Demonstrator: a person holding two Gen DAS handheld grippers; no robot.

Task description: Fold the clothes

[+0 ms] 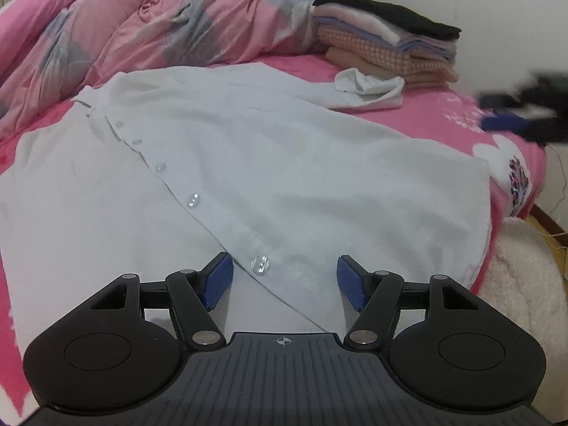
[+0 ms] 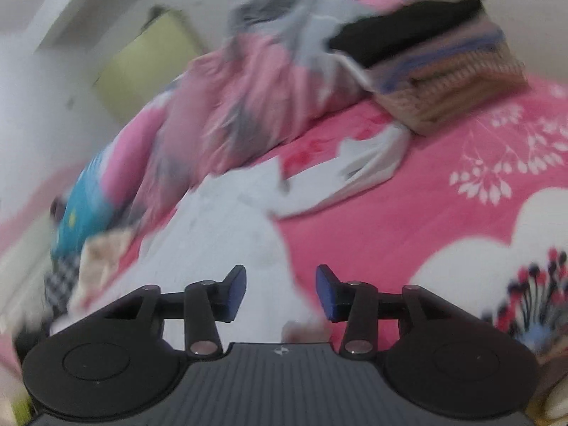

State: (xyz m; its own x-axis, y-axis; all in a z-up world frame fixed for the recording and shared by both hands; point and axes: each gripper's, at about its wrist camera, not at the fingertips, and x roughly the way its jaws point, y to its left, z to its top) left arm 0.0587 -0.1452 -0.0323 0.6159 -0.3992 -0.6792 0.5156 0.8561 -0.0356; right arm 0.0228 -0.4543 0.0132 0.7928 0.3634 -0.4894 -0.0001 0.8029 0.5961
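Right now the pale shirt lies spread, buttoned, across the pink bed, filling mid-frame. Both the left gripper and right gripper have fingers apart, holding nothing. Pinching one layer could drag the sleeve crooked.
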